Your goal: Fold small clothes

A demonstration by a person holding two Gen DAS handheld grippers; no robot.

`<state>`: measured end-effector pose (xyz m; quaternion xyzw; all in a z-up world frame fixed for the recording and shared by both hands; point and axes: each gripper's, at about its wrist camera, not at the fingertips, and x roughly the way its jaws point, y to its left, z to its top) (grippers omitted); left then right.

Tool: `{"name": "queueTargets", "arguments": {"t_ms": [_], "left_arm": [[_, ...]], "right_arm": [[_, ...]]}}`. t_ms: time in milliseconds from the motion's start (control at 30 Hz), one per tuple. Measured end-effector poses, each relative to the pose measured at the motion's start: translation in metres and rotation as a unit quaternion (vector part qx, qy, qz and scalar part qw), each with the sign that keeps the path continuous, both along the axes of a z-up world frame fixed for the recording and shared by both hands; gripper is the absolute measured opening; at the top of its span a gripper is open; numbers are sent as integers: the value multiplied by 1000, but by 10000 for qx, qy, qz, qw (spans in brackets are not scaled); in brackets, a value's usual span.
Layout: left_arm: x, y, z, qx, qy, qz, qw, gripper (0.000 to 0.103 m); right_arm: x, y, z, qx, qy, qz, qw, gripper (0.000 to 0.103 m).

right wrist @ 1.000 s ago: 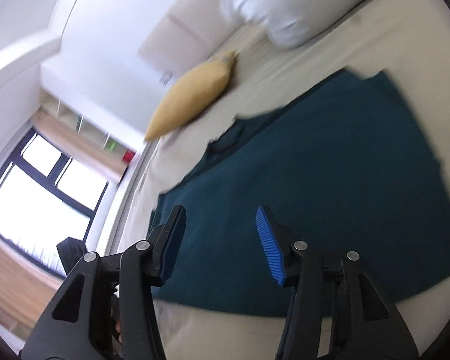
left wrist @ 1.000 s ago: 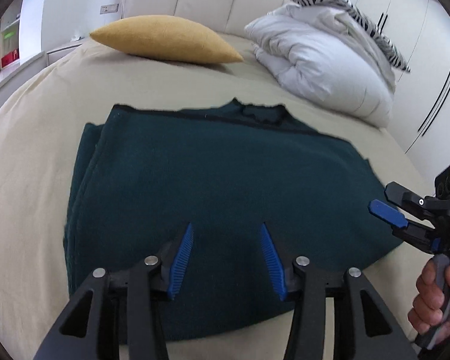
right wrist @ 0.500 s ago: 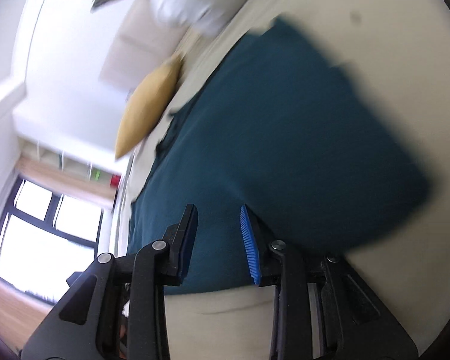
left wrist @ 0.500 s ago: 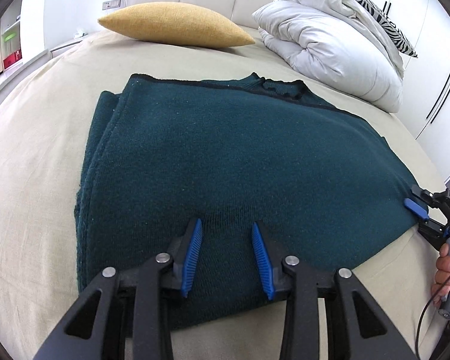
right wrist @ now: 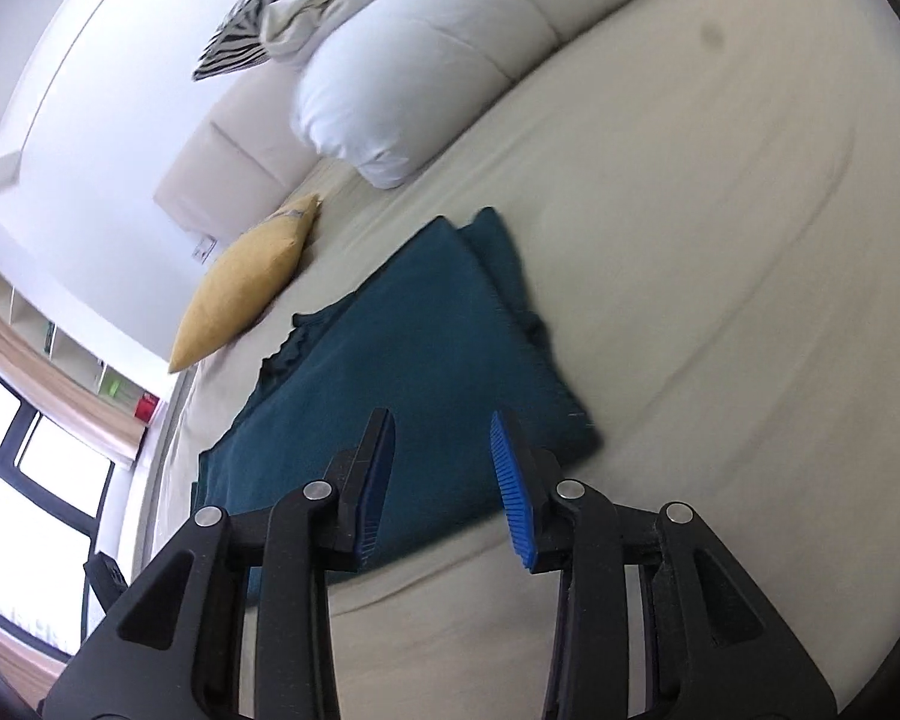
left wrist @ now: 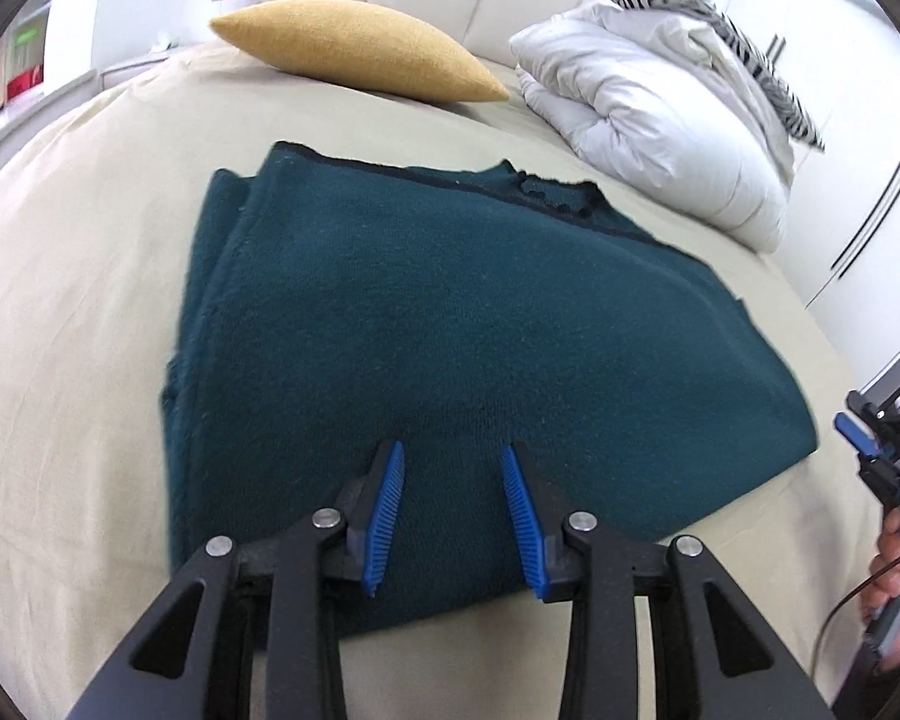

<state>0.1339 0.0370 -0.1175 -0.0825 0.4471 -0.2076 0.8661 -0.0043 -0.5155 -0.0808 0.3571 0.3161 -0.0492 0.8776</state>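
**Folded teal sweater on the bed, both grippers empty**

Left wrist view: the left gripper (left wrist: 453,480), jaws narrowly apart and holding nothing, hangs over the near edge of the folded dark-teal knit sweater (left wrist: 480,324) lying on the beige bed (left wrist: 78,300). A mustard-yellow cushion (left wrist: 354,48) lies at 12 o'clock, and the right gripper (left wrist: 870,444) is at 3 o'clock.

Right wrist view: the right gripper (right wrist: 444,456), jaws opening and empty, hovers above the sweater (right wrist: 414,348).

Both the left gripper (left wrist: 453,510) and the right gripper (right wrist: 441,480) have matte black angular frames with triangular cut-outs, round silver screws at the pivots, and ribbed blue pads (comb-like along the edge), while a thin dark cable (left wrist: 840,618) loops at lower right.
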Motion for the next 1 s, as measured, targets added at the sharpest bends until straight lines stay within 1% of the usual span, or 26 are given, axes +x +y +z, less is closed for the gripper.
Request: {"name": "queueTargets", "arguments": {"t_ms": [33, 67, 133, 167, 200, 267, 300, 333, 433, 500, 567, 667, 733, 833, 933, 1000], "left_arm": [[-3, 9, 3, -94, 13, 103, 9999, 38], [-7, 18, 6, -141, 4, 241, 9996, 38], [-14, 41, 14, -248, -84, 513, 9983, 41], [-17, 53, 18, -302, -132, 658, 9973, 43], [-20, 66, 22, -392, -182, 799, 9959, 44], [-20, 85, 27, -449, -234, 1024, 9935, 57], [-18, 93, 28, -471, -221, 1129, 9922, 59], [-16, 102, 26, -521, -178, 1206, 9912, 61], [-3, 118, 17, -786, 130, 1309, 9882, 61], [7, 122, 9, -1131, 382, 1230, 9852, 61], [15, 123, 7, -1352, 494, 1167, 9827, 62], [28, 115, 6, -1455, 574, 993, 9827, 64], [37, 110, 5, -1444, 618, 960, 9829, 64], [47, 101, 0, -1485, 814, 823, 9821, 70], [54, 99, -4, -1550, 898, 784, 9807, 71], [58, 102, -5, -1691, 948, 803, 9777, 71]], "right_arm": [[3, 10, 7, -122, -49, 134, 9998, 36], [6, 22, 14, -306, -117, 241, 9992, 53], [6, 41, 28, -626, -315, 269, 9972, 72], [7, 49, 34, -773, -385, 326, 9957, 74], [10, 61, 39, -931, -463, 484, 9934, 75], [14, 76, 42, -972, -494, 727, 9914, 78], [17, 85, 43, -941, -475, 904, 9903, 79], [21, 96, 41, -925, -414, 1114, 9886, 79], [28, 121, 39, -834, -314, 1523, 9843, 79], [36, 135, 35, -609, -243, 1788, 9817, 79], [42, 144, 32, -337, -186, 1990, 9792, 79], [54, 151, 25, 210, -159, 2235, 9743, 77], [65, 157, 23, 490, -161, 2375, 9700, 76], [82, 169, 22, 658, -177, 2565, 9641, 76], [102, 179, 14, 1012, -128, 2744, 9562, 76], [115, 187, 7, 1182, -52, 2846, 9513, 76]]}}
